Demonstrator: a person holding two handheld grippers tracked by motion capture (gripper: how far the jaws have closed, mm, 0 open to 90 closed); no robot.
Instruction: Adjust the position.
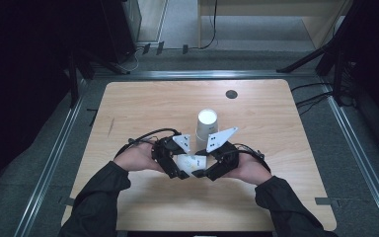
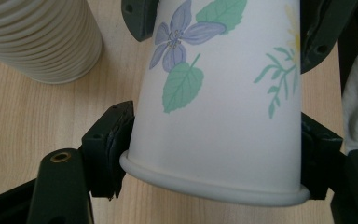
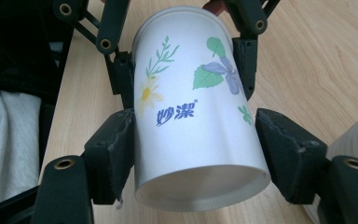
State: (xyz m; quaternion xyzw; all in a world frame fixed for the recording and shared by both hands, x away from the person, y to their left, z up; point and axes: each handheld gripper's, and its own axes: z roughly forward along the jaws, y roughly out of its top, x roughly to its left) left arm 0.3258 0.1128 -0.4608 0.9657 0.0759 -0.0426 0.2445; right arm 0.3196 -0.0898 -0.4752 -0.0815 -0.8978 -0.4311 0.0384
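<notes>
A white paper cup (image 1: pixel 191 162) printed with flowers and leaves lies on its side just above the wooden table (image 1: pixel 143 108), held between both grippers. My left gripper (image 1: pixel 176 169) is shut on the cup (image 2: pixel 223 112) near its rolled rim, a pad pressing each side. My right gripper (image 1: pixel 205 172) is shut on the same cup (image 3: pixel 191 126) at its base end, which faces that camera. In the left gripper view, my left gripper (image 2: pixel 214 140) has the other gripper's jaws showing farther up the cup. My right gripper (image 3: pixel 196 144) faces the left one across the cup.
An upside-down stack of ribbed white cups (image 1: pixel 207 126) stands just beyond the grippers, close to the held cup (image 2: pixel 37 37) (image 3: pixel 354 140). A black round grommet (image 1: pixel 231 94) sits near the table's far edge. Metal rails and dark stands surround the table.
</notes>
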